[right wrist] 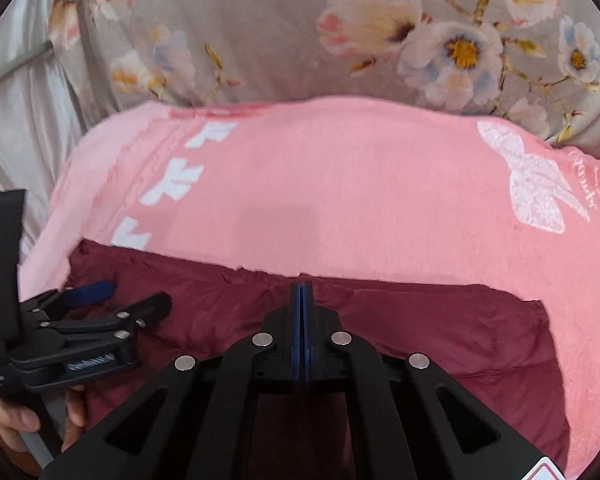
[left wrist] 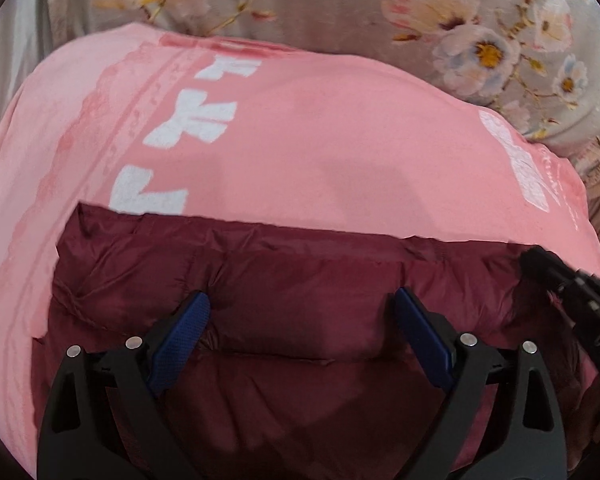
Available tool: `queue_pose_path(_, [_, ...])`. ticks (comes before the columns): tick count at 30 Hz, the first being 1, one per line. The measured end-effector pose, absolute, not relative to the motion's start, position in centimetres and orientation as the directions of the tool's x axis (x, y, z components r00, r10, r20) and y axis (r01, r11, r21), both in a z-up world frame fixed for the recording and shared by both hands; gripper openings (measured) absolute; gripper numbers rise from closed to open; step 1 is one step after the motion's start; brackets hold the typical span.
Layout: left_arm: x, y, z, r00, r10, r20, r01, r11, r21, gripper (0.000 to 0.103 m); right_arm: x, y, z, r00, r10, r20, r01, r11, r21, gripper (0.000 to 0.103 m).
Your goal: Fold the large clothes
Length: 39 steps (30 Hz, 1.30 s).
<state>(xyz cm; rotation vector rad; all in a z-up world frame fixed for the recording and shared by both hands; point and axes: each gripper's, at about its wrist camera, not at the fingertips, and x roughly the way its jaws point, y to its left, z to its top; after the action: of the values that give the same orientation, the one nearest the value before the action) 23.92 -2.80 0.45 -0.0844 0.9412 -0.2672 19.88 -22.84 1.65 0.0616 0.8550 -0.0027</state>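
garment: maroon puffer jacket (left wrist: 300,292) is laid flat on a pink towel (left wrist: 320,148), near edge of the spread; quilted panels puffy, far edge running straight across both views.
surface: towel is spread over a floral bedsheet (right wrist: 260,40); a bed is judged, not confirmed.
left hand-held gripper (left wrist: 300,312): jaws spread wide, blue pads (left wrist: 188,324) resting on or just above the jacket fabric; nothing pinched. Contact cannot be told for certain.
right hand-held gripper (right wrist: 302,300): jaws pressed together, pads meeting; tip sits at the jacket's far edge. Whether a thin layer of fabric is nipped cannot be told.
step: judged as early fold stage, with the jacket flattened and grasp points being picked along the far edge.
next move: an edge or corner is to be pinched by the left hand-held gripper, then both lifted together and carried over toward the near side.
risk: slippery shell and trapped air; a shallow pinch is likely to slide off.
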Motion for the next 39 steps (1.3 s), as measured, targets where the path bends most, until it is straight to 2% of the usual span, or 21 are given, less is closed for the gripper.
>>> queue_pose_path(5, [23.6,-2.8,-0.7,0.593,-0.260,-0.762,0.187,0.965,-0.184,0.093,20.3,-23.2,-1.9,0.621,0.046,-0.783,0.047,0.994,0.095,0.000])
queue_pose_path(13, [23.6,-3.9,-1.7,0.611,-0.222,-0.760,0.190,0.973,-0.132,0.098,20.1,-22.5,-2.9,0.639,0.012,-0.769,0.054,0.997,0.060,0.000])
queue_pose_path(27, [24.0,-5.0,-2.5,0.604,-0.155,-0.782,0.178,0.982,-0.057,0.098,20.2,-23.1,-3.2,0.643,0.053,-0.764,0.062,0.991,0.120,0.000])
queue_pose_path(30, [24.1,-4.9,-2.4,0.604,-0.164,-0.780,0.181,0.981,-0.066,0.098,20.0,-23.7,-3.1,0.653,0.077,-0.753,0.069,0.984,0.161,0.000])
queue_pose_path(33, [23.7,-4.1,-1.7,0.598,-0.206,-0.774,0.194,0.975,-0.109,0.098,18.3,-23.6,-1.5,0.684,-0.045,-0.728,0.164,0.982,0.093,0.000])
queue_pose_path(34, [23.1,-3.6,-1.1,0.597,-0.222,-0.771,0.195,0.972,-0.129,0.098,17.3,-23.2,-0.7,0.699,-0.042,-0.714,0.159,0.982,0.098,0.000])
queue_pose_path(36, [21.5,-2.3,0.0,0.604,-0.250,-0.757,0.191,0.967,-0.168,0.098,15.6,-22.4,0.3,0.717,0.012,-0.697,0.120,0.983,0.140,0.007])
queue_pose_path(39, [18.9,-0.5,1.2,0.611,-0.279,-0.741,0.180,0.960,-0.213,0.098,13.2,-20.3,1.1,0.718,0.090,-0.690,0.050,0.982,0.181,0.007])
